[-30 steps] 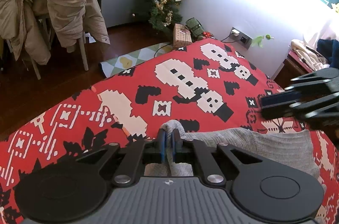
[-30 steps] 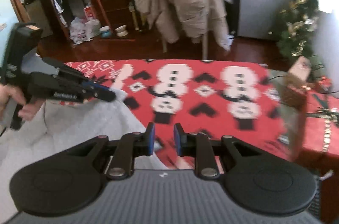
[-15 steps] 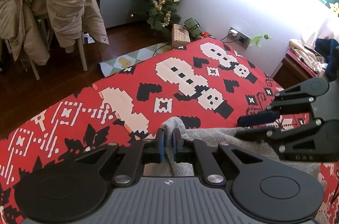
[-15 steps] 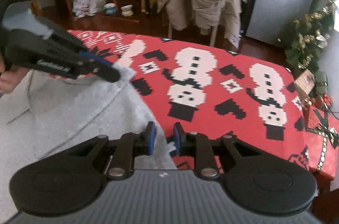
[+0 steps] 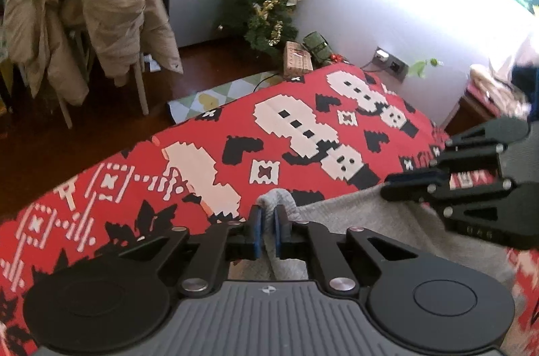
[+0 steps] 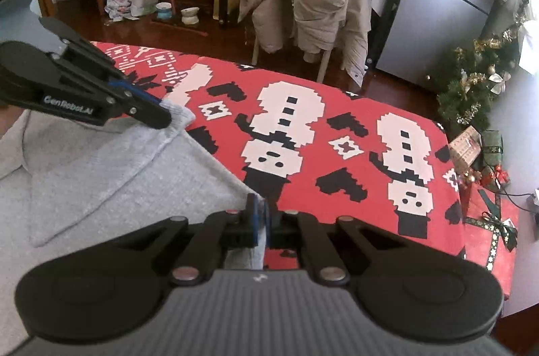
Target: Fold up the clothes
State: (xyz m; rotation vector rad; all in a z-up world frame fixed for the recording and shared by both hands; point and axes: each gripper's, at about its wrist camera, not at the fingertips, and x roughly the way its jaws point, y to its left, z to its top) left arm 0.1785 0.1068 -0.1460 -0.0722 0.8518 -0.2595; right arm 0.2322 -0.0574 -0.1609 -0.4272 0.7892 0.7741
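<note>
Jaws: right gripper [image 6: 261, 223] now clamped on grey garment [image 6: 101, 167] edge, apart a moment ago; left gripper [image 5: 266, 226] stays pinched on its corner. Garment lies on red snowman cloth [image 6: 337, 133]; edge held at two points, ready for folding.

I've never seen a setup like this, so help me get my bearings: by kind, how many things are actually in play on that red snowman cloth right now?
Grippers: 2, the left gripper and the right gripper, each shut on the garment's edge.
Garments: 1, a grey sweater.
Covers: 1, the red snowman cloth under it.
Total: 4
</note>
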